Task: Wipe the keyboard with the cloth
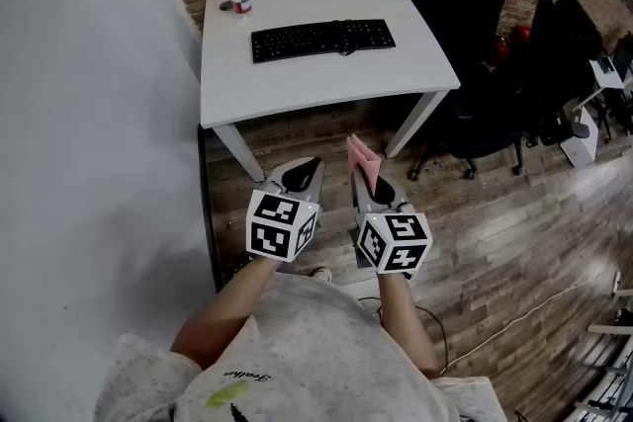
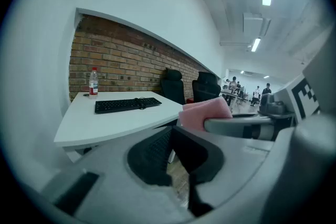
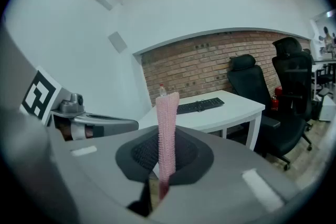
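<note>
You are standing well back from the counter's (image 1: 316,84) keyboard (image 1: 322,40), right claw (image 1: 370,187) clamping the pink cloth (image 1: 362,162), left claw (image 1: 303,175) closed on nothing.

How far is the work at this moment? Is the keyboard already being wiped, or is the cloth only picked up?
Done: the pink cloth is picked up and clamped upright in the right gripper.
In hand: only the cloth; the left gripper is shut on nothing.
Left: the whole wipe. The keyboard lies on the white table, well ahead of both grippers, so the cloth does not touch it.
</note>
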